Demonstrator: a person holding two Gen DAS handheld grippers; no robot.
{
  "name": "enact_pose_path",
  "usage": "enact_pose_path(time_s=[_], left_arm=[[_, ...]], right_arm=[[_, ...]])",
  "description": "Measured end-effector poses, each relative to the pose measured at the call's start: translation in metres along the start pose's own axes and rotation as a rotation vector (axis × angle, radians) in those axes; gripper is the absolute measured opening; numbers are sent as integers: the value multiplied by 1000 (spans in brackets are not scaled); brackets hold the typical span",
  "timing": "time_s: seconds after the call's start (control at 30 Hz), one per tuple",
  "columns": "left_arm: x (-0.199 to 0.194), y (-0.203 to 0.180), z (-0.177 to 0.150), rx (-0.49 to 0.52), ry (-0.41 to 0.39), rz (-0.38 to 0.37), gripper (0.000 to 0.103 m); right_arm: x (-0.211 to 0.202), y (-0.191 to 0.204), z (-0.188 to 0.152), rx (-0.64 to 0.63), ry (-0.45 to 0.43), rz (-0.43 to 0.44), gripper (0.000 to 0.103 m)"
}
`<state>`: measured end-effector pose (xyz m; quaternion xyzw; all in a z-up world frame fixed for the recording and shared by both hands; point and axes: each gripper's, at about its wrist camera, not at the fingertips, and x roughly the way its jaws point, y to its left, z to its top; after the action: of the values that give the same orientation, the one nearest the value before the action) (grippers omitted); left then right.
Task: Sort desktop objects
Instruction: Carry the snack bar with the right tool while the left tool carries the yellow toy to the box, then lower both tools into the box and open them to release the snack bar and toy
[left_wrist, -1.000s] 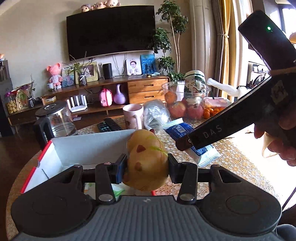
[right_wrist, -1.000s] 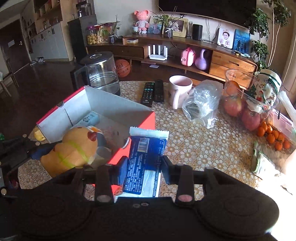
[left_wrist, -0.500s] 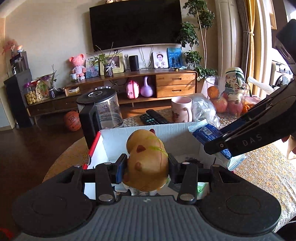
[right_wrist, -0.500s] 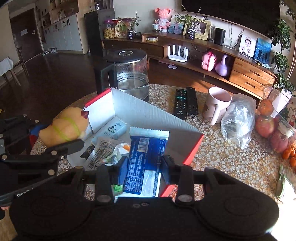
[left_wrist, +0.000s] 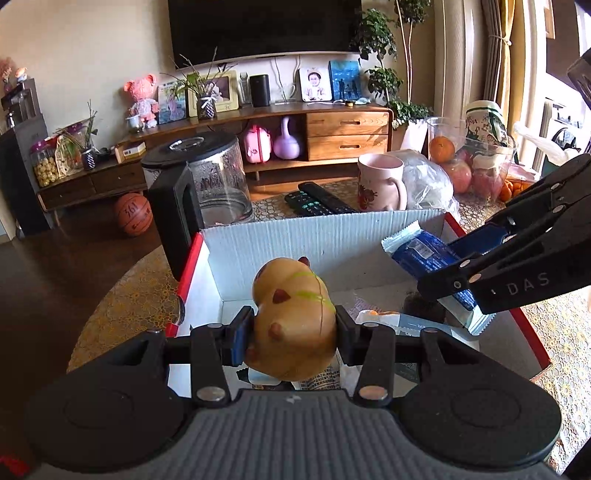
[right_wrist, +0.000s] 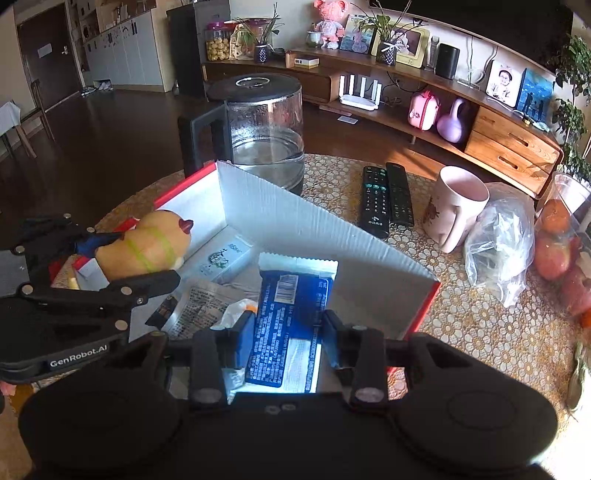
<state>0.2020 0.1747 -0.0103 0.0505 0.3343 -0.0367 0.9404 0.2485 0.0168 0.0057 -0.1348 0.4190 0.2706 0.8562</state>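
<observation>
My left gripper (left_wrist: 291, 328) is shut on a yellow-brown animal toy (left_wrist: 291, 325) with a green band, held over the near left part of an open white cardboard box with red outer sides (left_wrist: 295, 243). That toy (right_wrist: 147, 247) and the left gripper (right_wrist: 110, 258) also show at the left of the right wrist view. My right gripper (right_wrist: 286, 332) is shut on a blue snack packet (right_wrist: 288, 325), held above the box (right_wrist: 295, 218). From the left wrist view, the packet (left_wrist: 428, 258) hangs over the box's right half. Several packets and wrappers (right_wrist: 207, 302) lie on the box floor.
On the round patterned table (right_wrist: 461, 325) behind the box stand a glass kettle (right_wrist: 266, 136), two remotes (right_wrist: 386, 199), a pink mug (right_wrist: 456, 206), a clear plastic bag (right_wrist: 502, 240) and a fruit container (left_wrist: 469, 166). A TV cabinet (left_wrist: 332, 129) lines the wall.
Both grippers have travelled left and slightly down with their loads, from beside the box to above its inside. The kettle and box interior have come into fuller view.
</observation>
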Motion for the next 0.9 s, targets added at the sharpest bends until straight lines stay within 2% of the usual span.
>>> enact_pose_path(time_s=[0.17,0.57,0.8,0.9], left_arm=[[28,2,3,2,67,-20,44],[73,5,2,-23,235,-88,45],[77,6,0,-41,258,-92,46],[76,5,1,-49,247,-85,55]], right_arm=[[31,-9,2,19,41,-53,38],[55,-9,-9,15,76,-36,36],[54,-13,-10,28,79,-22,40],[49,-15,-10,29,74,-18,43]])
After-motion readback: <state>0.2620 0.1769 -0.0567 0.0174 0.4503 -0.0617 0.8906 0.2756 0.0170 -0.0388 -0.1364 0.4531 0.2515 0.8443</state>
